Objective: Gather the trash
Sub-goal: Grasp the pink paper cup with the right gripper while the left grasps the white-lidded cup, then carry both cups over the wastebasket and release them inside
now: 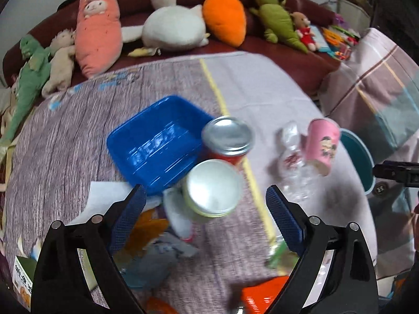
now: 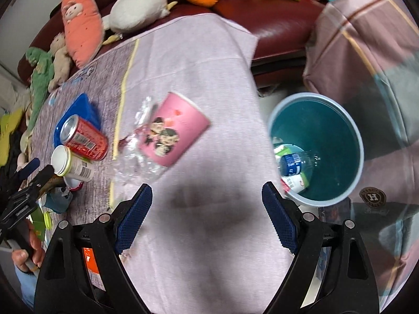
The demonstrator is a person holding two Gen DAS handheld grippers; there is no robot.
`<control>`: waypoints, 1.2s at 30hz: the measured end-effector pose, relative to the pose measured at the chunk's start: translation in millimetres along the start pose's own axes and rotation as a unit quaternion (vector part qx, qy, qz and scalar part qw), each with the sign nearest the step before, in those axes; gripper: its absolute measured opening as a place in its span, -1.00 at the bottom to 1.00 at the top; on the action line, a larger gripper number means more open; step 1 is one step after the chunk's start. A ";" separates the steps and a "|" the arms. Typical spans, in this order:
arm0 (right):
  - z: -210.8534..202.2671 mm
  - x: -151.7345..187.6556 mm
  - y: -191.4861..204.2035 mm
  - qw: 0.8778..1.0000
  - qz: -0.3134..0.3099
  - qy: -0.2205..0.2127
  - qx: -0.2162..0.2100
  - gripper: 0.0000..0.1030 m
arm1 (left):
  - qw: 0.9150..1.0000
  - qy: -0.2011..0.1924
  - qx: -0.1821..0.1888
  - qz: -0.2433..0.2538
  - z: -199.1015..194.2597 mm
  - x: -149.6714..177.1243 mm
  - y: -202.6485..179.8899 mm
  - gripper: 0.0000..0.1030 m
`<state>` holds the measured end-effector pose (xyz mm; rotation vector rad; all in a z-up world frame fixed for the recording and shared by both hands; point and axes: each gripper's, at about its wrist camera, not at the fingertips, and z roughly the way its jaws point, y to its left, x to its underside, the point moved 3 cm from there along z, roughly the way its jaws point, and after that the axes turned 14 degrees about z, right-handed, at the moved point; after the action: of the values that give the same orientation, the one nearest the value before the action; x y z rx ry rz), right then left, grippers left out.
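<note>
The job looks partly done. The round teal bin on the floor beside the table already has a clear plastic bottle with a blue label and some wrappers in it.

A lot of trash is left on the table. A red can lies on its side, with a pale can with a shiny flat top just beside it. A pink paper cup with cartoon people on it is tipped over, touching a crinkly, squashed clear bottle. Flat papers and packets lie near the front edge. A shiny, smooth blue plastic tray sits by the cans and looks empty.

The left tool has its fingers wide apart above the pale can and holds nothing. The right tool is also wide apart and empty, over bare cloth between the cup and the bin.

The table has a soft lilac cloth with a yellow stripe. Fluffy stuffed toys sit on the dark red couch behind.
</note>
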<state>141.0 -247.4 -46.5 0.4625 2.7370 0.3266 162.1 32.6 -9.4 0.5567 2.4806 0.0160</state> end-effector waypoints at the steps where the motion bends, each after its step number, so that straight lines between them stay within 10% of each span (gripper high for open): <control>1: 1.8 0.0 4.5 1.000 -0.002 0.002 0.001 0.59 | 1.000 0.004 0.003 0.001 3.5 1.7 2.3 0.80; 15: 30.4 -17.3 24.2 1.000 0.024 0.014 0.008 0.59 | 0.999 0.009 0.016 0.041 42.7 5.0 -12.4 0.78; 18: 35.9 -26.6 23.4 0.999 0.034 0.012 0.005 0.59 | 0.999 0.007 0.027 0.038 47.5 5.7 -11.9 0.13; 36: 107.4 -52.6 37.7 0.994 0.078 0.055 -0.059 0.36 | 0.999 0.013 0.042 0.000 61.3 10.5 -4.3 0.04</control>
<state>237.8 -213.6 -118.6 0.6456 2.7736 0.5673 186.6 25.9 -66.3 0.5953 2.5151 -0.0820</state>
